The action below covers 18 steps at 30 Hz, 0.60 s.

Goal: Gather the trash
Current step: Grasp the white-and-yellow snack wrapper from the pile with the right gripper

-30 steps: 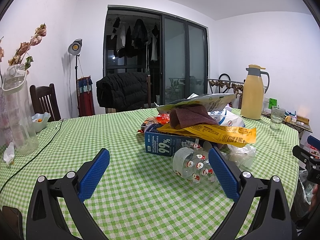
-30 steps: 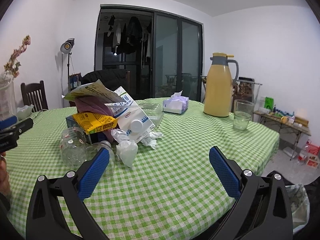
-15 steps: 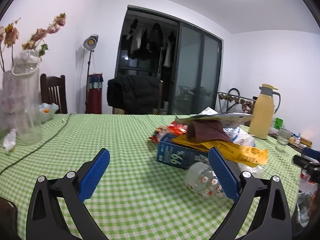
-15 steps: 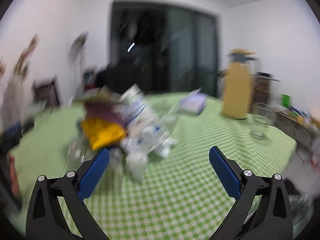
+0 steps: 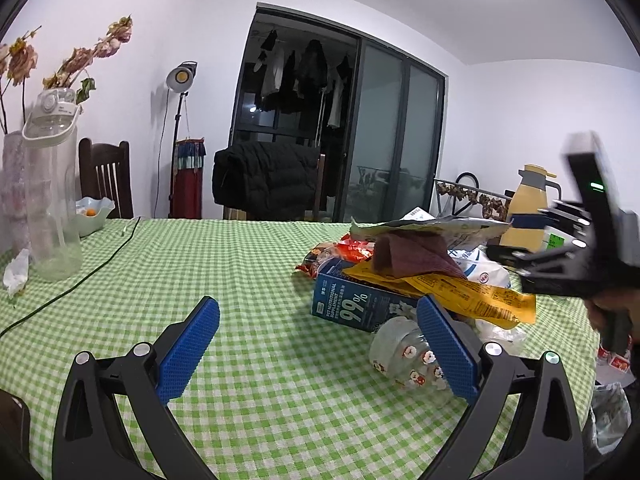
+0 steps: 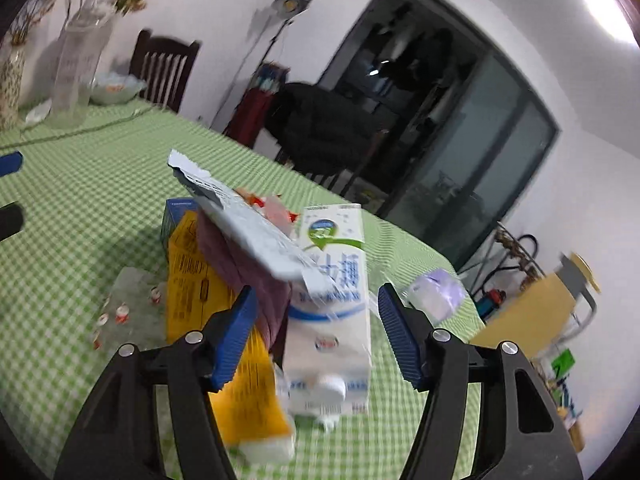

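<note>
A trash pile lies on the green checked tablecloth (image 5: 240, 264): a blue box (image 5: 352, 308), a yellow packet (image 5: 460, 292), a maroon cloth (image 5: 408, 252), a silver bag (image 5: 432, 226) and a patterned glass jar (image 5: 400, 356). My left gripper (image 5: 318, 350) is open just before the jar, with nothing between its fingers. My right gripper (image 6: 318, 336) hangs over the pile, rolled, its jaws closing. A white milk carton (image 6: 336, 300) lies between its pads, which do not press on it. The maroon cloth (image 6: 244, 268) and yellow packet (image 6: 196, 292) sit by its left pad. From the left wrist, the right gripper (image 5: 560, 248) shows at the far right.
A yellow thermos (image 5: 528, 208) and a tissue pack (image 6: 436, 292) stand beyond the pile. At the far left are a clear bottle (image 5: 52, 200), a bowl (image 5: 92, 216) and a black cable (image 5: 80, 280). A chair with a black jacket (image 5: 264, 180) is behind the table.
My right gripper swung in over the pile, rolled sideways, and its jaws narrowed around the milk carton. The left gripper rolled slightly and stayed open in place.
</note>
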Each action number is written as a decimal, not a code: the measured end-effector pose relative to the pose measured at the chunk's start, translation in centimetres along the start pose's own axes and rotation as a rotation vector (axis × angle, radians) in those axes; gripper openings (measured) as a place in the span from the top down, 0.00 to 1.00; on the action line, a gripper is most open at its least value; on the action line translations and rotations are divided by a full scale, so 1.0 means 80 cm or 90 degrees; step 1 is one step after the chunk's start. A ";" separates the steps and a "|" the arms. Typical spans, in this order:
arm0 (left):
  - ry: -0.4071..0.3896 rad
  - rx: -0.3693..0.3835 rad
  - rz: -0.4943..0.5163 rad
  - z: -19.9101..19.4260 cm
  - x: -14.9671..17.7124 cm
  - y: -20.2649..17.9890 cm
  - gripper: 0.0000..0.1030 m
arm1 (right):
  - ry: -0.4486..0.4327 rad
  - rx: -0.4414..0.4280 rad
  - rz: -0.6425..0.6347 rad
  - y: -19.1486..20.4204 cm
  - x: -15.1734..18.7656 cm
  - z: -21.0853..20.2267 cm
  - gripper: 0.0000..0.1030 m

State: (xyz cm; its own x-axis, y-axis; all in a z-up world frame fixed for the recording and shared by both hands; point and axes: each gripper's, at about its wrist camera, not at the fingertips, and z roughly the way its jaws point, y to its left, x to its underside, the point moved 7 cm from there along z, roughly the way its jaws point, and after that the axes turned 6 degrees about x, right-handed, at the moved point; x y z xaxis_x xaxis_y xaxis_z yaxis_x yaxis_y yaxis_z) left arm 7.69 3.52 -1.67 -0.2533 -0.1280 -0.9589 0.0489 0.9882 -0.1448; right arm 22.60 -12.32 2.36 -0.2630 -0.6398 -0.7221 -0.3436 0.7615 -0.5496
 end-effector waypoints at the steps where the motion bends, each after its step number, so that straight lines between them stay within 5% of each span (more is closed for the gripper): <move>1: 0.000 0.002 0.001 0.000 0.000 -0.001 0.07 | 0.013 0.002 -0.017 0.002 -0.002 0.010 0.60; 3: 0.003 0.003 0.002 0.001 0.000 -0.001 0.07 | 0.033 -0.001 -0.030 0.003 -0.004 0.024 0.86; 6: 0.007 0.005 0.001 0.002 0.001 -0.001 0.07 | 0.020 -0.010 -0.015 0.003 -0.011 0.020 0.95; 10: 0.011 0.005 -0.001 0.003 0.002 0.000 0.07 | -0.033 0.039 -0.010 -0.011 -0.020 -0.013 0.97; 18: 0.038 0.002 -0.017 0.013 0.005 0.007 0.07 | -0.107 0.117 0.131 -0.118 0.017 -0.108 0.97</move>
State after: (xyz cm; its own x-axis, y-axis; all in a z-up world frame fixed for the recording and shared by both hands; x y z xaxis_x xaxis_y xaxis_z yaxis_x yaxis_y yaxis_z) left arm 8.64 3.92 -2.39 -0.3111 -0.1484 -0.9387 0.0445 0.9844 -0.1704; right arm 17.70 -21.26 10.24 -0.1525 -0.4565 -0.8766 -0.1263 0.8887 -0.4408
